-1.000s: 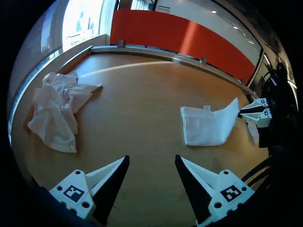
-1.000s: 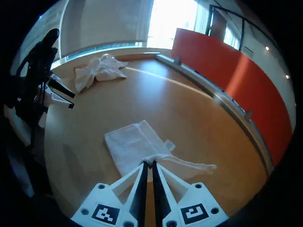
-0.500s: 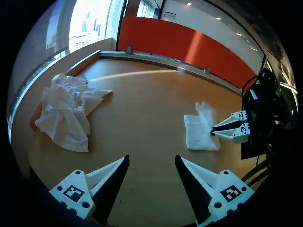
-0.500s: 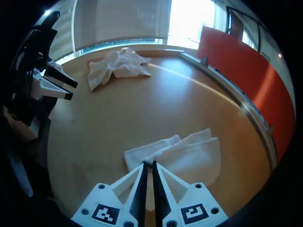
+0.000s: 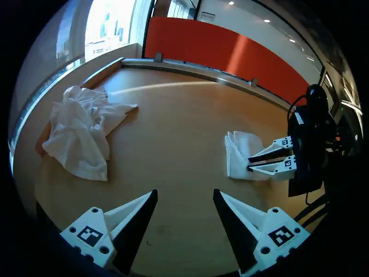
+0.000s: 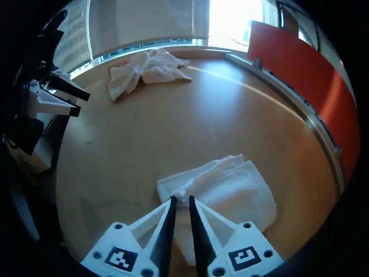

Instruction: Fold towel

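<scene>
On the wooden table (image 5: pixel 184 115), a crumpled pile of white cloths (image 5: pixel 83 131) lay at the far left. The left gripper (image 5: pixel 184 193) hovered above bare tabletop with its fingers spread wide, grasping nothing. To its right lay the folded white towel (image 5: pixel 240 152), well apart from the pile. The right gripper (image 6: pixel 181 199) stood at the towel's near edge, its fingers narrowly parted and not clenched on the cloth.

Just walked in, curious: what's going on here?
A person holding two white handheld grippers is folding towels on a wooden table. The right gripper sits at the edge of a small folded white towel, fingers barely parted; any grip is unclear. The left gripper hovers open and empty. A crumpled white cloth pile lies apart.
</scene>
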### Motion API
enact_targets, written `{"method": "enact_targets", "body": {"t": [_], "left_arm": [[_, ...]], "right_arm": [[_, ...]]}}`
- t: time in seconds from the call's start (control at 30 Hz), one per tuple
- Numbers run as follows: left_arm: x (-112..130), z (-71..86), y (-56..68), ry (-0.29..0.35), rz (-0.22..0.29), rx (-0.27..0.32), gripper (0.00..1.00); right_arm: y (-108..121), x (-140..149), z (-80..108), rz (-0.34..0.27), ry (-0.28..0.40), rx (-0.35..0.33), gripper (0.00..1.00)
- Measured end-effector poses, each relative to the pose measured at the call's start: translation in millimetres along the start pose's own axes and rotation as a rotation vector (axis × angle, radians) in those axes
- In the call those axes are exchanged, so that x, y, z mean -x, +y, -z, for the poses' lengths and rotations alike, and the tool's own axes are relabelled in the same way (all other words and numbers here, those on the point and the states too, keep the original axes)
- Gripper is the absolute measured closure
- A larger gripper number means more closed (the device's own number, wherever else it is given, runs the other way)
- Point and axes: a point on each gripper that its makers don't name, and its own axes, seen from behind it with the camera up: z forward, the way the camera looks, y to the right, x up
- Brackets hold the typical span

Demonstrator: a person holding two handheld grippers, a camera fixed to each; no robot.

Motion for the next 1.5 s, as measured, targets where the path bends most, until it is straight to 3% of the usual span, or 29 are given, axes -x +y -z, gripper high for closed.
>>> {"method": "enact_targets", "body": {"t": [0.1,0.2,0.7,1.03,1.5], "left_arm": [[-2.0,-1.0,0.7,0.001,-0.003,0.001,0.11],[-4.2,-2.0,0.6,0.003,-0.009,-0.002,0.11],[-5.9,-6.9,5.1,-0.001,-0.012,0.0,0.11],[-5.8,-9.5,10.8,-0.004,-0.023,0.008,0.11],[-3.9,-10.8,15.8,-0.007,-0.026,0.015,0.11]], "right_arm": [[2.9,2.9,4.3,-0.015,0.003,0.013,0.32],[5.8,7.8,8.8,-0.03,0.006,0.029,0.3],[10.1,58.8,37.6,-0.141,-0.029,0.1,0.3],[9.9,78.1,41.8,-0.214,-0.043,0.13,0.3],[7.3,95.7,29.8,-0.267,-0.054,0.141,0.57]]}}
